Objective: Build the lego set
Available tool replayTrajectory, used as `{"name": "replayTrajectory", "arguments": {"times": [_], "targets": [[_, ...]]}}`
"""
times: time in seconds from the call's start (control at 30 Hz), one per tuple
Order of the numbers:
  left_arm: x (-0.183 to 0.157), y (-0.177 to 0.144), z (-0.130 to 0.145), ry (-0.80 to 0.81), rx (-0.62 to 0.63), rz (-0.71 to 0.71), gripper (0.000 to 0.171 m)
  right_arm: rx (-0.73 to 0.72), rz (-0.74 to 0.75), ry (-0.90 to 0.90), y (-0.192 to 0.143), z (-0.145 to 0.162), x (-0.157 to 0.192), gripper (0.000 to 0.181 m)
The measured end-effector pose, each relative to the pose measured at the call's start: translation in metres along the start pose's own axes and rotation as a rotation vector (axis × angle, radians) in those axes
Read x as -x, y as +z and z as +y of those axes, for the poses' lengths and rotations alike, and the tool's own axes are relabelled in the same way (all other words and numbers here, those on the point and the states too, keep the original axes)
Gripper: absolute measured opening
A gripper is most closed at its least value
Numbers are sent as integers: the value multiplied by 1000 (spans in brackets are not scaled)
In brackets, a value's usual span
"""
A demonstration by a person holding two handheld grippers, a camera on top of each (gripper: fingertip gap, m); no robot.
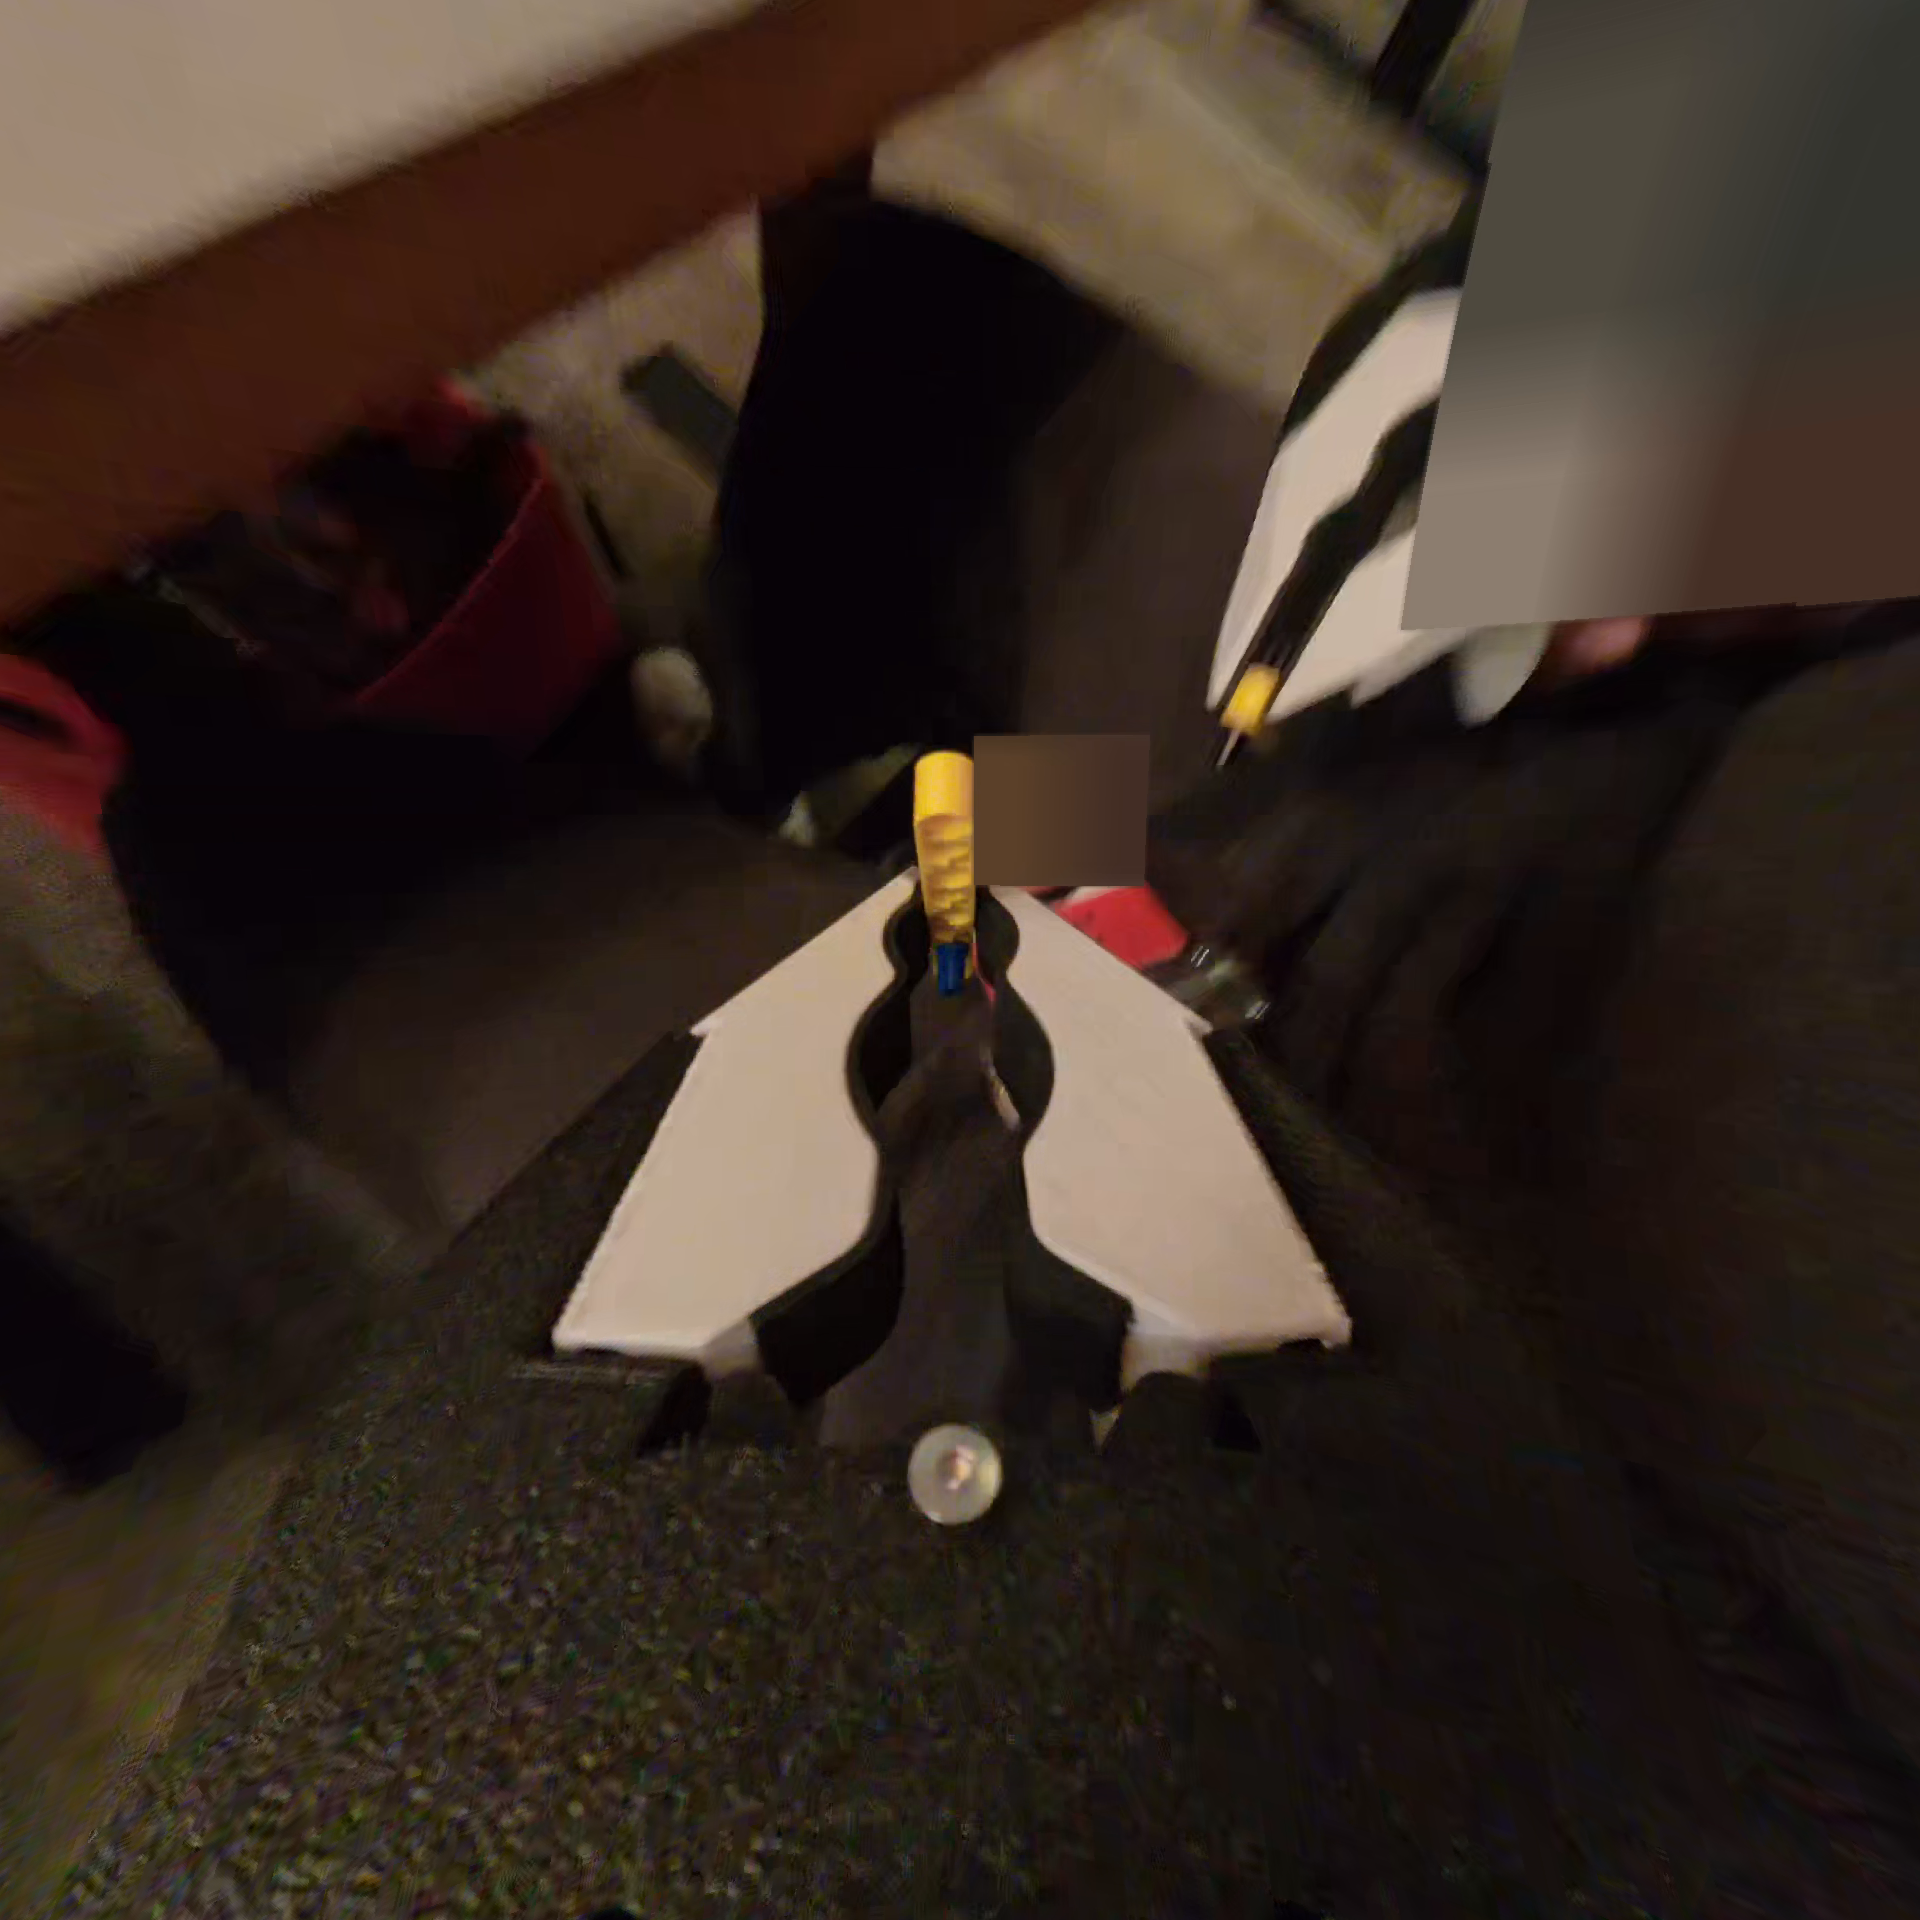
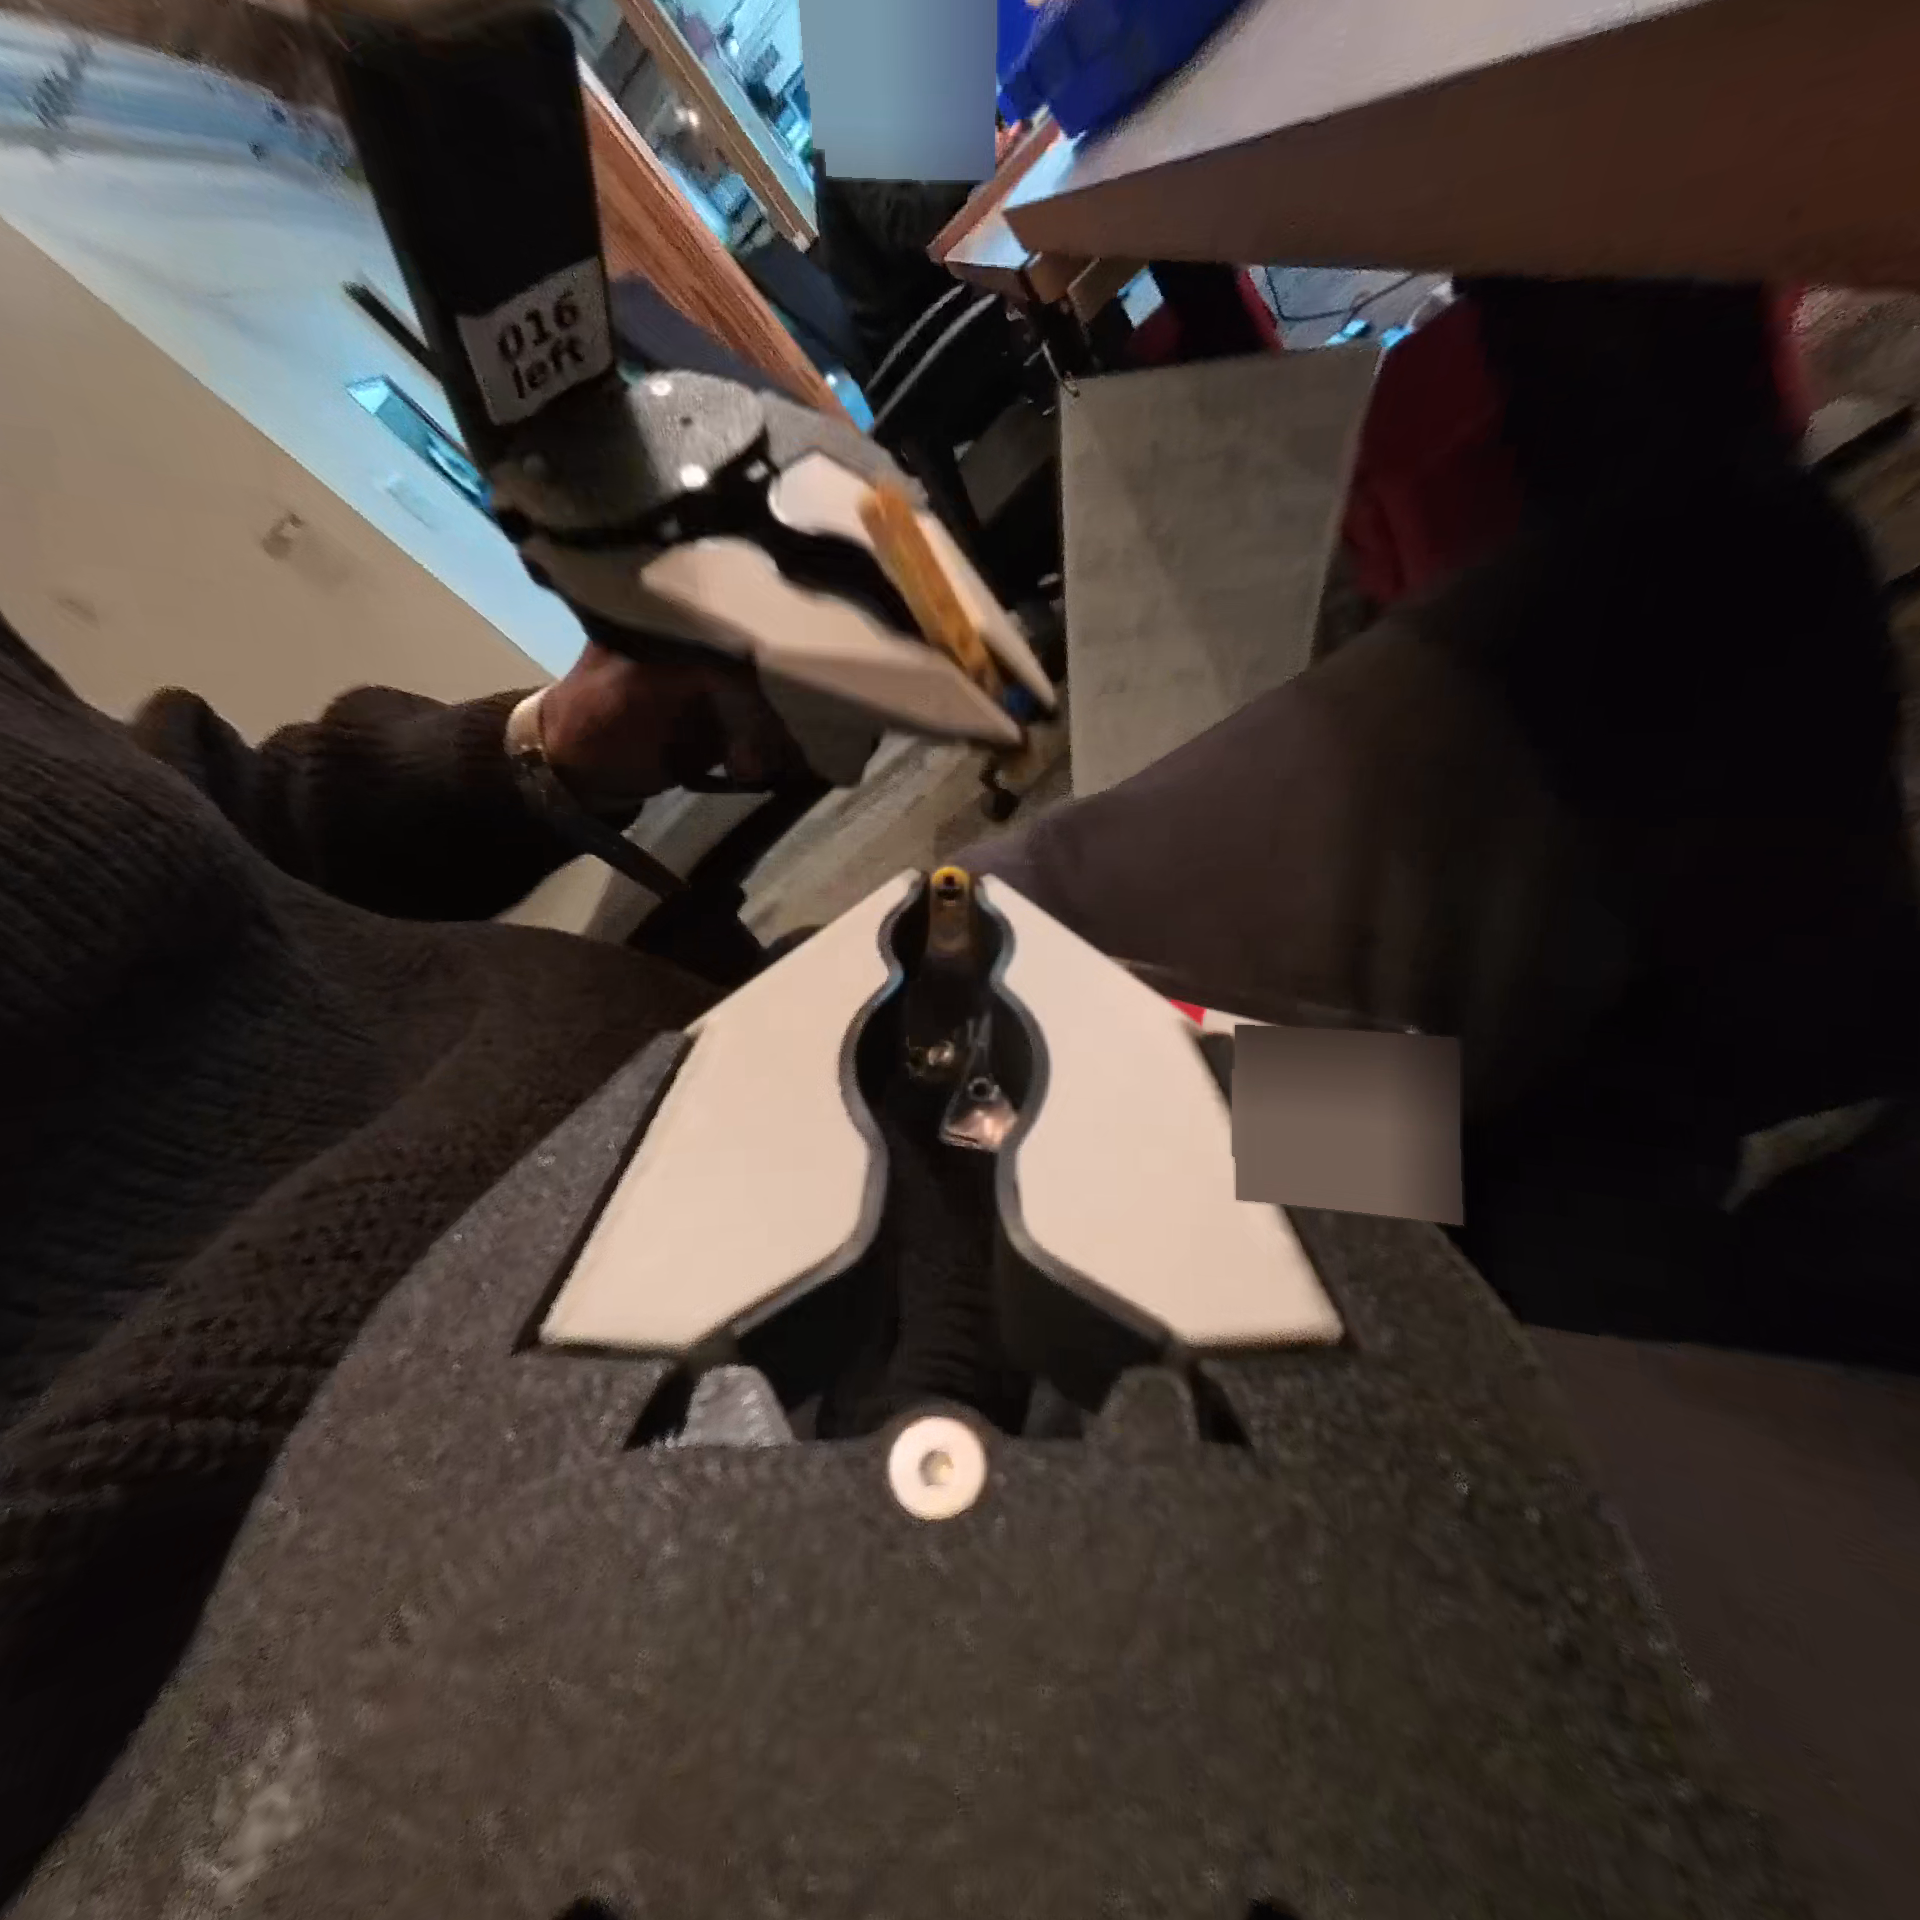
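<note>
A brown-edged tabletop (image 1: 416,270) with a pale top slants across from nine to twelve o'clock in the left wrist view; below it lies grey carpet (image 1: 1143,208) and a dark chair base. In the right wrist view another table edge (image 2: 1455,177) crosses at one o'clock, a cream wall (image 2: 156,499) fills ten o'clock, and a grey panel (image 2: 1195,561) stands upright just past centre.

Much of the left wrist view is smeared and dim. A person's dark knitted sleeve (image 2: 260,935) covers nine o'clock in the right wrist view.

A red bin (image 1: 488,603) sits under the table at ten o'clock, filled with dark, blurred contents I cannot identify.

The left gripper (image 1: 951,914) is clamped on a yellow pen-like stick (image 1: 943,831), which juts past the tips toward twelve o'clock, a blue bit showing at its base. The right gripper (image 2: 951,894) pinches a slim dark piece with a yellow tip (image 2: 948,883), possibly a cap or a second pen. In the right wrist view the left gripper hangs at eleven o'clock, held by a hand (image 2: 644,717).
</note>
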State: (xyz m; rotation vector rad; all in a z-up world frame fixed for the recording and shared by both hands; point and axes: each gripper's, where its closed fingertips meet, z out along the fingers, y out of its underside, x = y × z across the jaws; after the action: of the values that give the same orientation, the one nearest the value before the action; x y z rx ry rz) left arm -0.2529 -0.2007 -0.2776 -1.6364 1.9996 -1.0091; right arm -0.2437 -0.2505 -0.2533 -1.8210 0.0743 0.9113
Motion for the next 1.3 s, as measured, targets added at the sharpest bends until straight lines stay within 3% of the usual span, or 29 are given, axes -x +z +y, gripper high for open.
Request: {"name": "replayTrajectory", "arguments": {"times": [0.07, 0.13, 0.23, 0.47, 0.83, 0.97, 1.17, 1.3], "targets": [[0, 7, 28, 38, 78, -67, 7, 20, 24, -33, -1, 3, -1, 7], [-10, 14, 48, 11, 113, -47, 7, 18, 3, -16, -1, 4, 2, 7], [-15, 18, 62, -53, 117, -25, 8, -1, -41, 33, 1, 3, 7, 7], [-11, 19, 59, -36, 117, -39, 8, 79, 27, -58, 12, 17, 0, 7], [-4, 8, 63, -136, 112, -66, 11, 106, 24, -12, 21, 24, -9, 7], [-2, -3, 59, -174, 89, -66, 26, 105, 24, -1, 21, 24, -11, 7], [6, -27, 58, -306, 65, -101, 31, 105, 22, 0, 21, 24, -11, 8], [-13, -41, 59, -473, 20, -78, 31, 104, 23, -2, 21, 24, -11, 7]]}}
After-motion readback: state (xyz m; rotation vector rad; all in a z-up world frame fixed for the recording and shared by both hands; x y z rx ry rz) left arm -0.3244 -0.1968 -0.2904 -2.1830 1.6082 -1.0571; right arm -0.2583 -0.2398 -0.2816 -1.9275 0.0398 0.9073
